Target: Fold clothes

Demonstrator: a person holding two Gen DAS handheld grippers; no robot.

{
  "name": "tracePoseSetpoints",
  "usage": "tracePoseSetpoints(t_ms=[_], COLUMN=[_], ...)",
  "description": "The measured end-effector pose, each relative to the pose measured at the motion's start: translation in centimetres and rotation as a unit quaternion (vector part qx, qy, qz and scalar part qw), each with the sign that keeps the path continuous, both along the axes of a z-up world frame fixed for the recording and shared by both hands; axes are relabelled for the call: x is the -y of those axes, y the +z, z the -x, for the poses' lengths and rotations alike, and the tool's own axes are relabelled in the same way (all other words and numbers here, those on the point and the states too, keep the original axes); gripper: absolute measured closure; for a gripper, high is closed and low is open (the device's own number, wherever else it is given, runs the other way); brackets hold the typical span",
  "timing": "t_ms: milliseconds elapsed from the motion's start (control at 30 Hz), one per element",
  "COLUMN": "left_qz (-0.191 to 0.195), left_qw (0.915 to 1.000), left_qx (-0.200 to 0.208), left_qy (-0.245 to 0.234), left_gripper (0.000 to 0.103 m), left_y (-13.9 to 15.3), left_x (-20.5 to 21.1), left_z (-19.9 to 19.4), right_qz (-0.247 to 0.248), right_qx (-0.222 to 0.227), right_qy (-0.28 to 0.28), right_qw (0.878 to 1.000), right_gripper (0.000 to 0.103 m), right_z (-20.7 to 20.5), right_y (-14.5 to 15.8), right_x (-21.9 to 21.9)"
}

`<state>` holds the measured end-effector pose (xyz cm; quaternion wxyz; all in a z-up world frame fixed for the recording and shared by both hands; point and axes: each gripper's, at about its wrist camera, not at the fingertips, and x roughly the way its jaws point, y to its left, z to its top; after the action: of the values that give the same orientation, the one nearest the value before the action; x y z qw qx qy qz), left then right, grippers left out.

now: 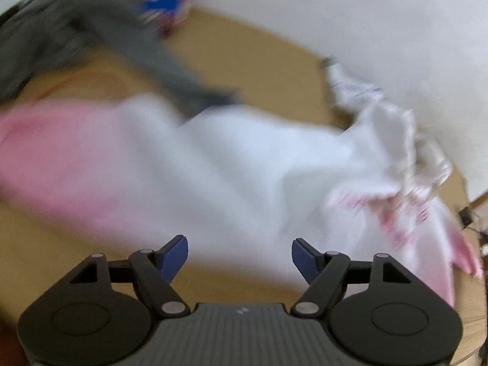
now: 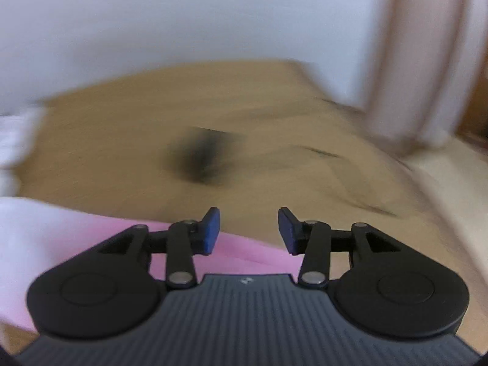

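A white and pink garment (image 1: 213, 164) lies spread across the wooden table (image 1: 259, 61), with a crumpled, printed part at its right end (image 1: 393, 158). My left gripper (image 1: 239, 257) is open and empty just above the garment's near edge. In the right wrist view the garment's pink edge (image 2: 244, 250) lies under my right gripper (image 2: 248, 231), which is open and empty. Both views are blurred by motion.
A grey garment (image 1: 91, 30) and a red and blue item (image 1: 164, 0) lie at the table's far left. A white wall (image 1: 366, 15) stands behind the table. A dark knot (image 2: 201, 158) marks the wood, and a pale curtain (image 2: 427, 61) hangs at the right.
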<state>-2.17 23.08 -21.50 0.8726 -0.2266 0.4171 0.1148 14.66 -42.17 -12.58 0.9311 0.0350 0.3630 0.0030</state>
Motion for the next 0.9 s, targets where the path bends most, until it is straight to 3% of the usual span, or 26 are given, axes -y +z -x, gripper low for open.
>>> tracePoseSetpoints(t_ms=[33, 100, 200, 267, 367, 467, 500, 533, 567, 600, 633, 667, 733, 800, 867, 900], left_qz=[-0.031, -0.107, -0.156, -0.170, -0.181, -0.292, -0.304, -0.298, -0.285, -0.269, -0.252, -0.234, -0.209, -0.195, -0.208, -0.225], left_qw=[0.9990, 0.9894, 0.9719, 0.9609, 0.9447, 0.9005, 0.8994, 0.9090, 0.9221, 0.9365, 0.9510, 0.9630, 0.9765, 0.9740, 0.9595, 0.9537], left_qx=[0.011, 0.019, 0.028, 0.026, -0.039, -0.128, -0.144, -0.144, -0.134, -0.116, -0.090, -0.057, 0.027, 0.107, 0.152, 0.157], left_qy=[-0.031, -0.096, -0.174, -0.217, -0.270, -0.295, -0.279, -0.253, -0.225, -0.192, -0.155, -0.121, -0.046, 0.046, 0.115, 0.123], left_gripper=[0.026, 0.026, 0.023, 0.023, 0.025, 0.041, 0.053, 0.062, 0.065, 0.082, 0.086, 0.087, 0.089, 0.088, 0.086, 0.086], left_y=[1.1, 3.6, 5.6, 6.2, 3.5, -1.5, -2.9, -3.6, -3.8, -3.5, -2.9, -2.1, -0.4, 1.1, 1.9, 1.8], left_x=[1.1, 4.1, 8.7, 11.5, 14.4, 16.6, 16.2, 15.5, 14.9, 14.2, 13.4, 12.5, 10.2, 8.2, 7.0, 6.6], left_z=[-3.1, -10.0, -20.4, -27.5, -35.9, -39.4, -39.6, -39.5, -39.2, -38.7, -37.9, -36.9, -34.3, -31.6, -30.0, -30.4], right_qz=[-0.035, -0.113, -0.195, -0.195, -0.161, -0.106, -0.089, -0.075, -0.056, -0.031, 0.006, 0.057, 0.149, 0.213, 0.233, 0.237], right_qx=[0.005, 0.007, -0.036, -0.085, -0.166, -0.171, -0.168, -0.158, -0.136, -0.099, -0.043, 0.030, 0.161, 0.260, 0.317, 0.340], right_qy=[0.041, 0.098, 0.159, 0.152, 0.085, 0.074, 0.069, 0.063, 0.060, 0.062, 0.070, 0.089, 0.128, 0.160, 0.170, 0.171], right_qw=[0.999, 0.989, 0.967, 0.965, 0.969, 0.977, 0.979, 0.983, 0.987, 0.993, 0.997, 0.994, 0.967, 0.928, 0.904, 0.894], right_gripper=[0.044, 0.035, 0.032, 0.033, 0.033, 0.072, 0.084, 0.085, 0.086, 0.088, 0.090, 0.090, 0.090, 0.090, 0.090, 0.090], right_z=[-1.3, -4.3, -9.7, -12.8, -16.0, -15.5, -15.2, -14.9, -14.5, -14.0, -13.2, -11.9, -9.4, -7.9, -8.1, -8.5], right_y=[0.3, 0.5, -0.1, -1.3, -3.9, -5.0, -5.2, -5.1, -4.7, -3.8, -2.6, -1.3, 0.7, 2.2, 2.9, 2.9], right_x=[-2.9, -8.9, -16.8, -21.1, -25.3, -27.8, -28.3, -28.5, -28.8, -29.2, -29.9, -30.9, -32.8, -34.5, -35.1, -35.2])
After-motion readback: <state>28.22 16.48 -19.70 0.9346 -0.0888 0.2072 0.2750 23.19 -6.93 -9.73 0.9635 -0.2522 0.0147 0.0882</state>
